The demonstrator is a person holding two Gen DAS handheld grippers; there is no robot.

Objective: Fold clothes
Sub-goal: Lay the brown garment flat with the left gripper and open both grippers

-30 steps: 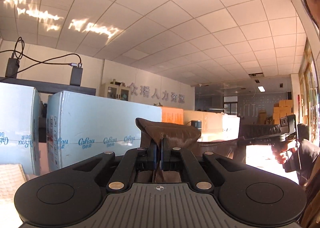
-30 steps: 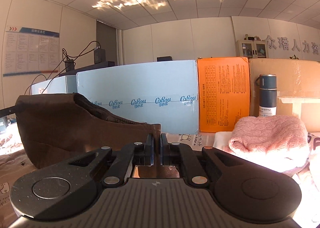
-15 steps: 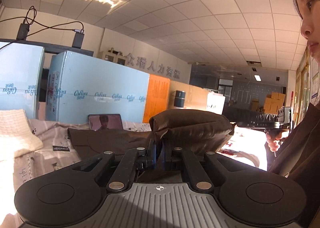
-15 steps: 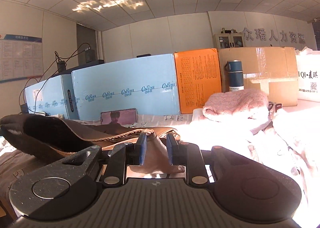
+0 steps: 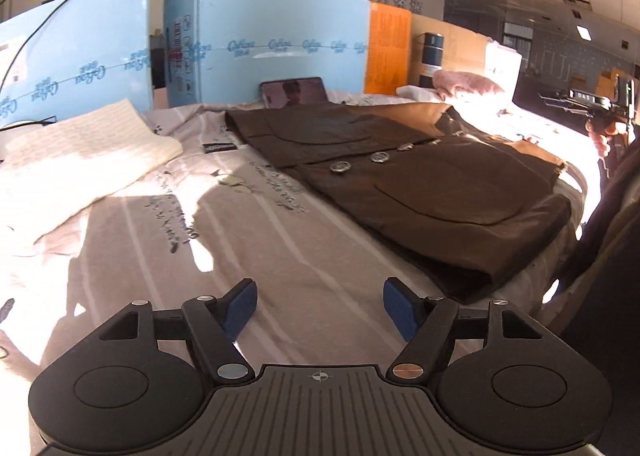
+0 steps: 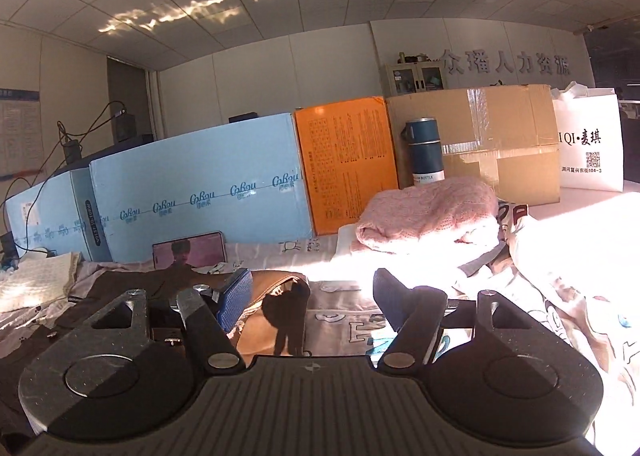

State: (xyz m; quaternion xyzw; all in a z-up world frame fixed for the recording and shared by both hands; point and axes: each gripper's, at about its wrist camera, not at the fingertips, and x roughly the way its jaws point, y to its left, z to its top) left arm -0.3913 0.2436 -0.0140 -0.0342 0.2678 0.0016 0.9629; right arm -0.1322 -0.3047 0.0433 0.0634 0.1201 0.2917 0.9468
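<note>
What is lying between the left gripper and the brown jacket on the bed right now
Nothing visible. Only bare striped bedsheet lies between the left gripper, whose jaws are opening with nothing between them, and the near edge of the brown jacket. The cream knit lies off to the left, clear of that path.

— What wording is showing on the long light-blue cardboard cartons (image 6: 192, 192) at the back?

— A looping dark-blue brand word, something like "CoRou", is repeating along a thin line on their faces; the small characters under it are too fine to read.

— And the white fabric tote bag (image 6: 588, 148) on the right?

— It is reading "IQI·麦琪" in black, with a QR code below and a line ending "104-3".

— Anything on the wall?

— Large grey raised characters (image 6: 504, 62) are spelling "众瑶人力资源".

— The dark teal steel flask (image 6: 425, 154)?

— Its pale band is showing "BOTTLE". The tall orange printed box (image 6: 346, 168) is carrying a table of print too small to read.
</note>
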